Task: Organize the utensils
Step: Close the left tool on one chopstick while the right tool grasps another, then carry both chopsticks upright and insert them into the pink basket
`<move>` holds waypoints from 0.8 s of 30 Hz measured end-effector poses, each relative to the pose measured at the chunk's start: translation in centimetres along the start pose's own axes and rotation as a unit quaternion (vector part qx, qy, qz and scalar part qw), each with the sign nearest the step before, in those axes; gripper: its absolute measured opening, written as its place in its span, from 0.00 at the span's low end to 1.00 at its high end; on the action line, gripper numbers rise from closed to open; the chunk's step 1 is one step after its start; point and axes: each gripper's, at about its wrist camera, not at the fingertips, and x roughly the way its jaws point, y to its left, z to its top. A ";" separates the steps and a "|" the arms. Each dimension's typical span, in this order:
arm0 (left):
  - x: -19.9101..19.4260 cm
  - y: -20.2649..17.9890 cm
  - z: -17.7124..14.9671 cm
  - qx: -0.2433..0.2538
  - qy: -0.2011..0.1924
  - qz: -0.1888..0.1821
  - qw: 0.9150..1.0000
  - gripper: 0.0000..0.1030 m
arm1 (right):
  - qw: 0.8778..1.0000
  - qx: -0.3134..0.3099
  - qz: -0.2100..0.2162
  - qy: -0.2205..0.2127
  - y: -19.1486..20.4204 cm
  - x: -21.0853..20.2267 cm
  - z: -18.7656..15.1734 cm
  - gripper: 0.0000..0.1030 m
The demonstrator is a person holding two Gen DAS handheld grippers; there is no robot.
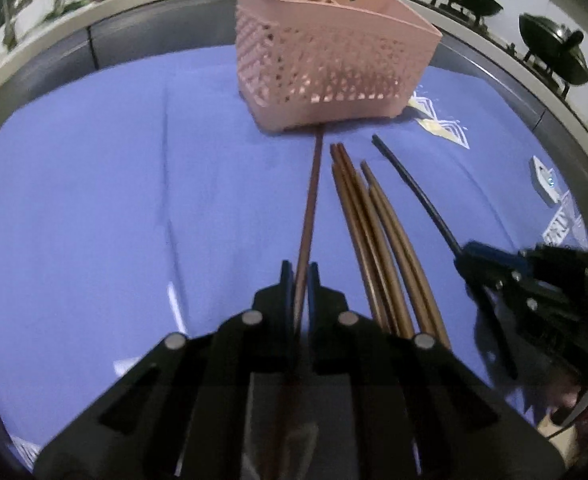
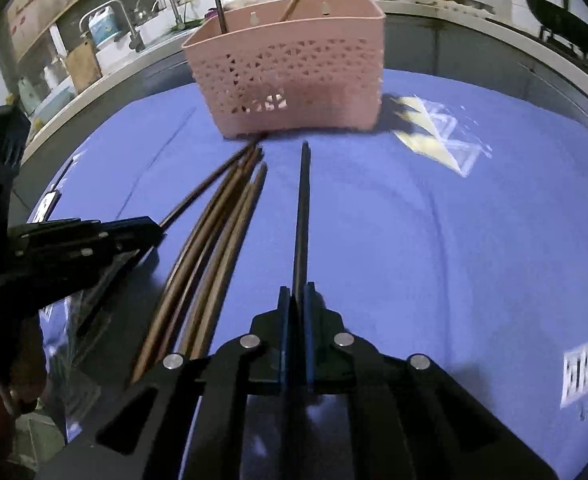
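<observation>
Grippers both clamped on chopsticks: left gripper (image 1: 301, 276) pinches a reddish-brown chopstick (image 1: 311, 196) pointing to 12 o'clock at the pink basket (image 1: 329, 68); right gripper (image 2: 297, 300) pinches a black chopstick (image 2: 301, 208). Loose brown chopsticks (image 1: 377, 240) lie between them on the blue cloth (image 1: 134, 200). Basket already holds two sticks upright.

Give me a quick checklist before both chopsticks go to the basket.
1. Left gripper shut on reddish chopstick: ok.
2. Right gripper shut on black chopstick: ok.
3. Basket upright on cloth: ok.
4. Room inside basket: cannot tell, though two sticks already stand in it.
5. Loose brown chopsticks apart from both held ones: ok.
</observation>
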 end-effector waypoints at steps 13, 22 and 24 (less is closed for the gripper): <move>3.4 -2.5 5.3 0.078 0.000 0.023 0.997 0.04 | 0.998 -0.043 0.016 0.034 0.6 3.7 6.2 0.05; -5.0 -1.5 3.2 0.053 -0.076 -0.044 0.995 0.04 | 0.991 -0.027 0.084 -0.099 0.8 -5.1 4.2 0.05; -7.8 -0.9 2.8 0.049 -0.106 -0.057 0.992 0.04 | 0.986 -0.027 0.091 -0.137 1.3 -7.7 4.0 0.05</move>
